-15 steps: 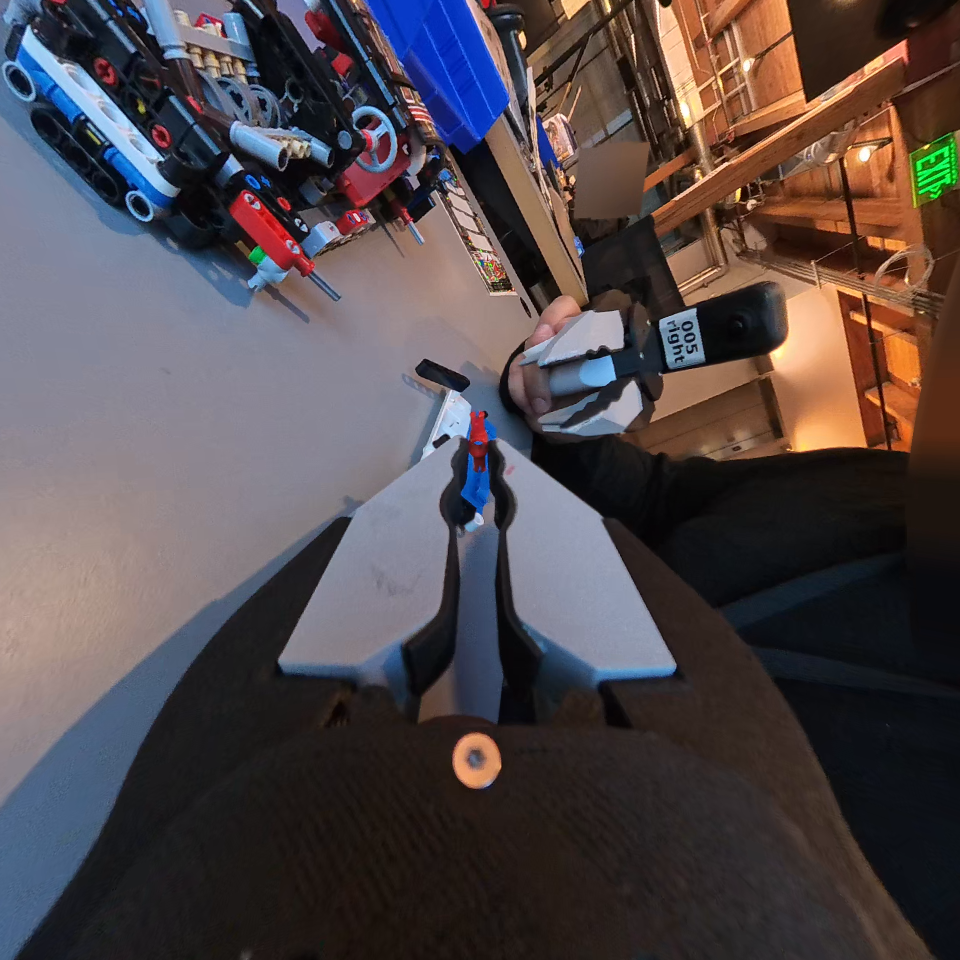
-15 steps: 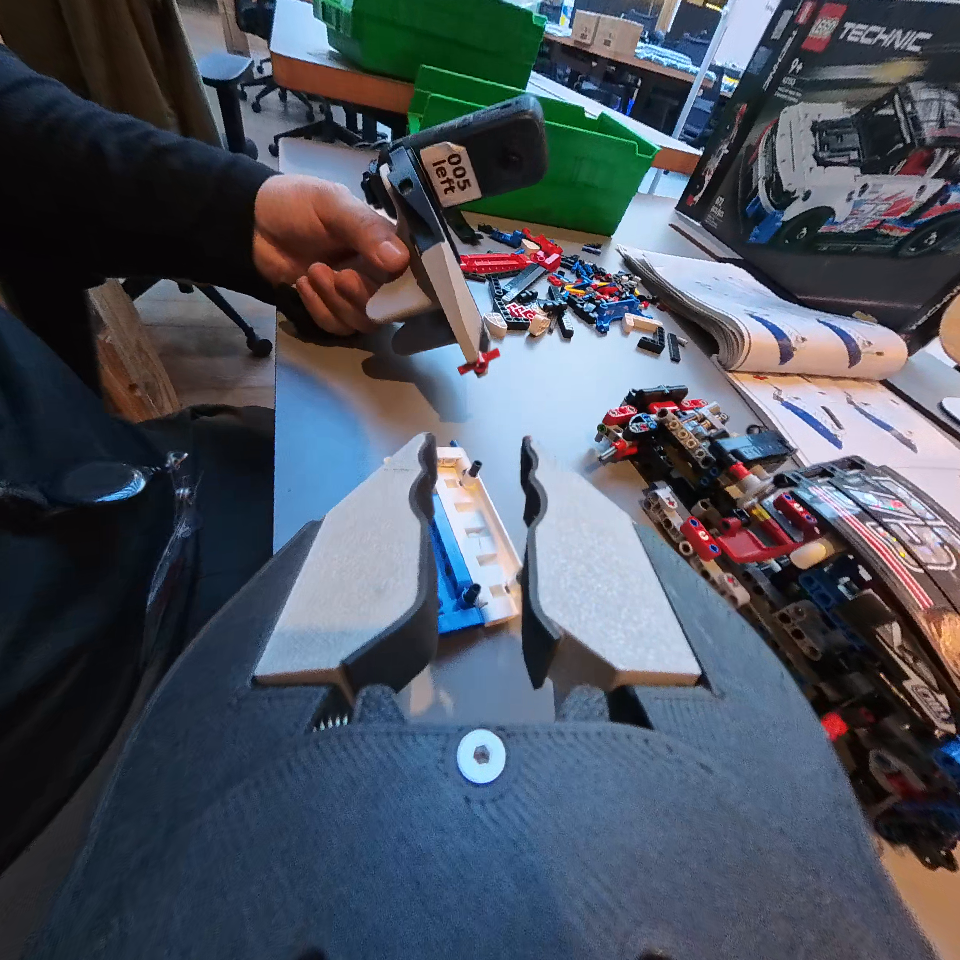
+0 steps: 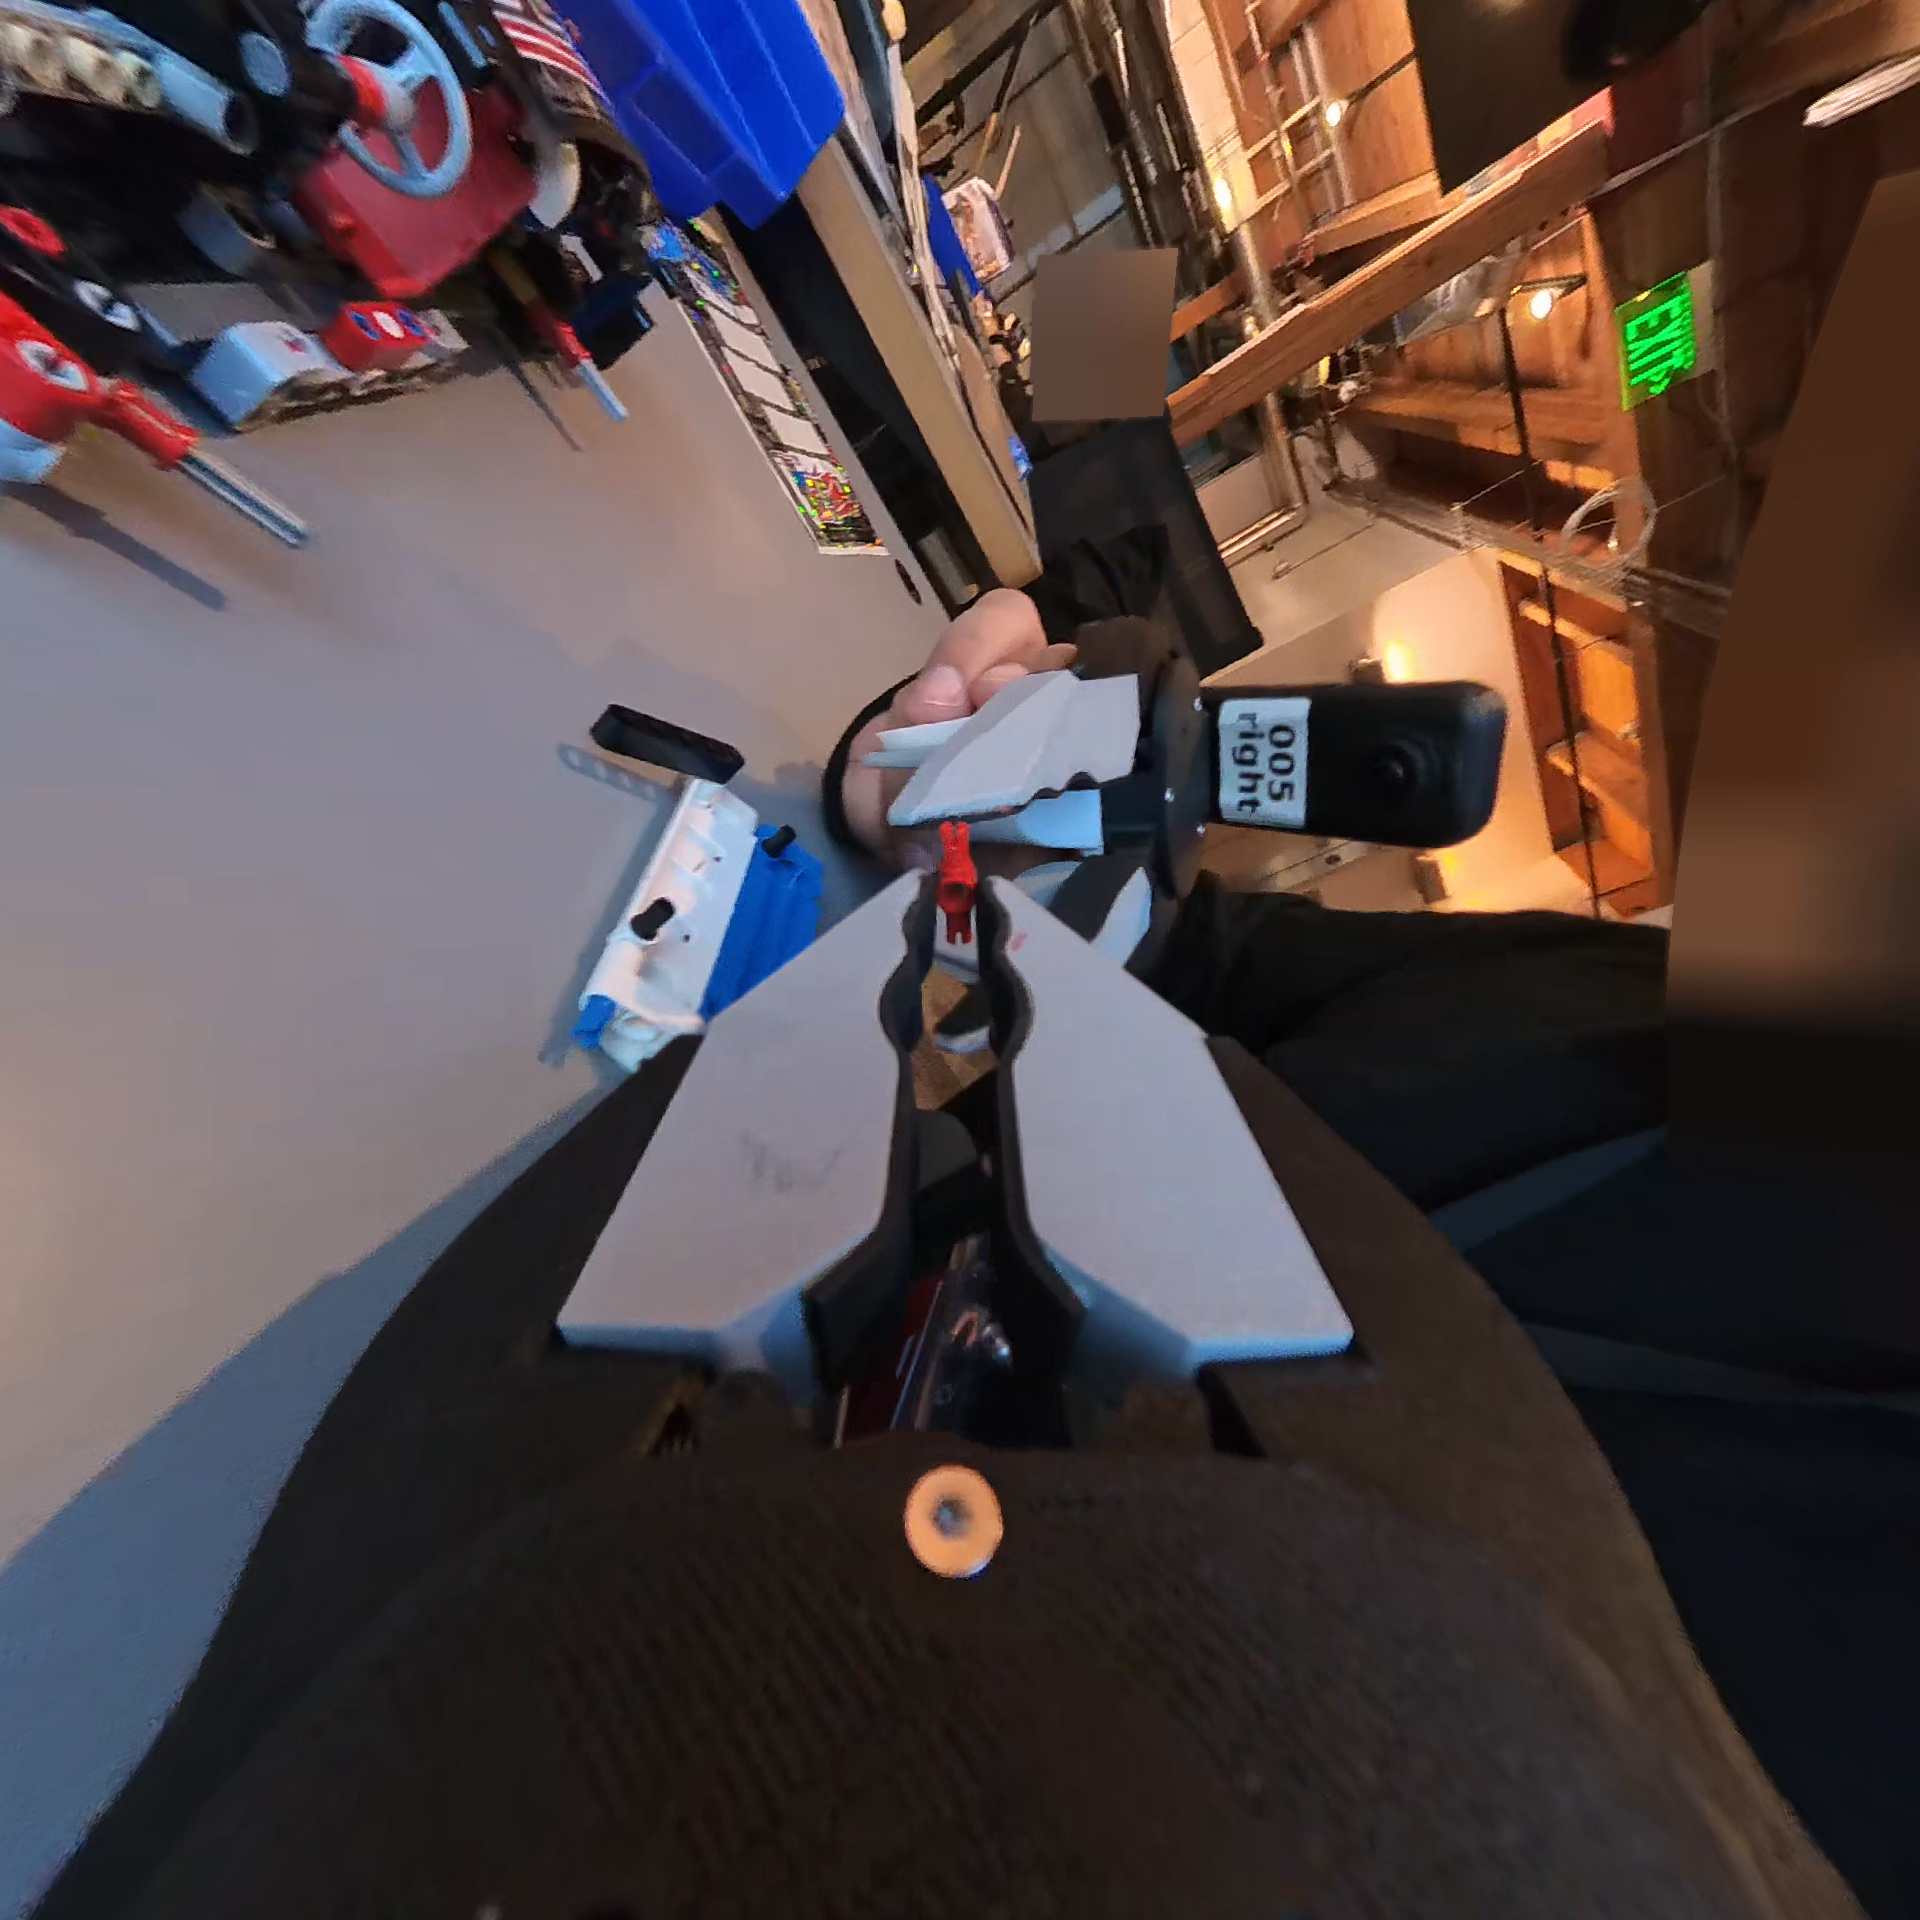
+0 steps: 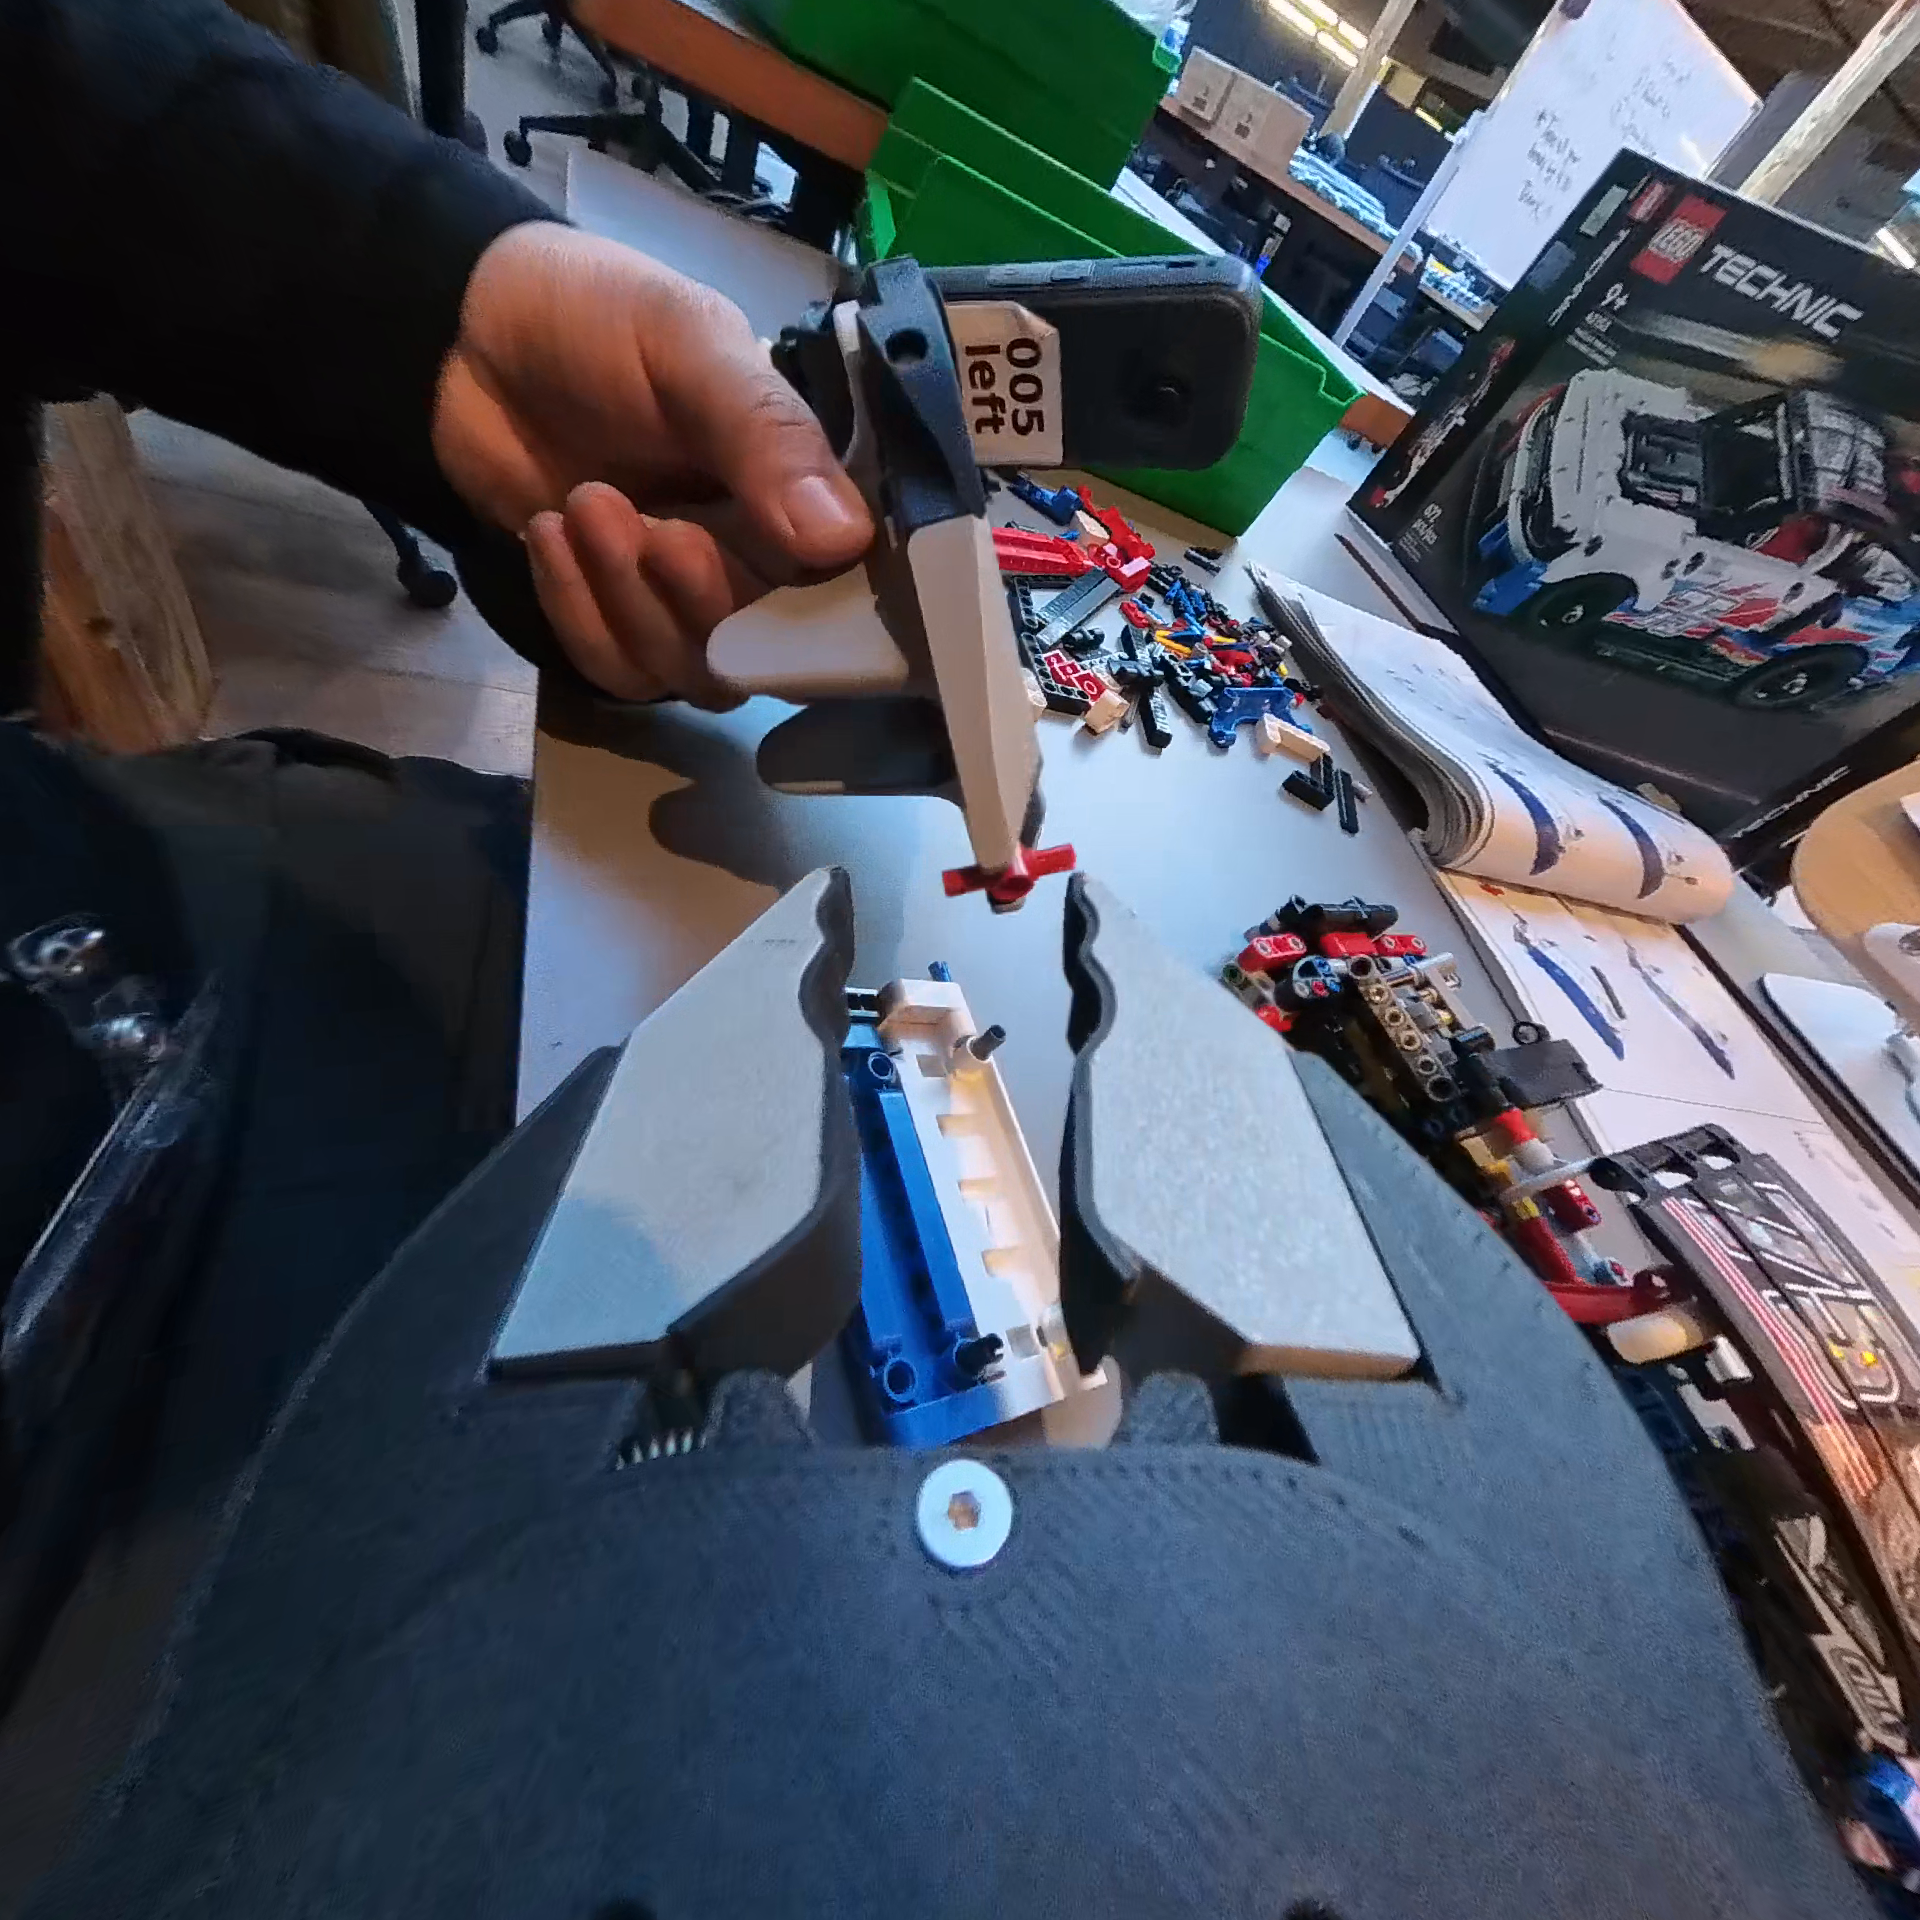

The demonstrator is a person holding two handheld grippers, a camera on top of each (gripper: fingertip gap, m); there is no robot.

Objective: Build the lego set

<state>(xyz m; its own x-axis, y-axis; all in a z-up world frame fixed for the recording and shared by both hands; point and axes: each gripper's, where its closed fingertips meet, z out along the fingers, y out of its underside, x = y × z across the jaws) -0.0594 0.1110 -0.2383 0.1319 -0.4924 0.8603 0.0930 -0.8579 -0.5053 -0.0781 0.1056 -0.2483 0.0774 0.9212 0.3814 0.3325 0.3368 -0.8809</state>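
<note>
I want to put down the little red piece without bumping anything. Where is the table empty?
The table is bare along its near edge, between the white and blue panel and the loose parts pile, under the left gripper holding the red pin. It is crowded right of the panel, with the car chassis, and farther back around the booklet.

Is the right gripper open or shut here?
Open. The right gripper shows a wide gap between its fingers, nothing gripped; the white-and-blue panel lies on the table beneath.

Green bins [image 4: 1049, 197], whiteboard [image 4: 1590, 135], office chairs [image 4: 582, 114] behind; blue bin [image 3: 717, 94], lit green sign [image 3: 1659, 338].
</note>
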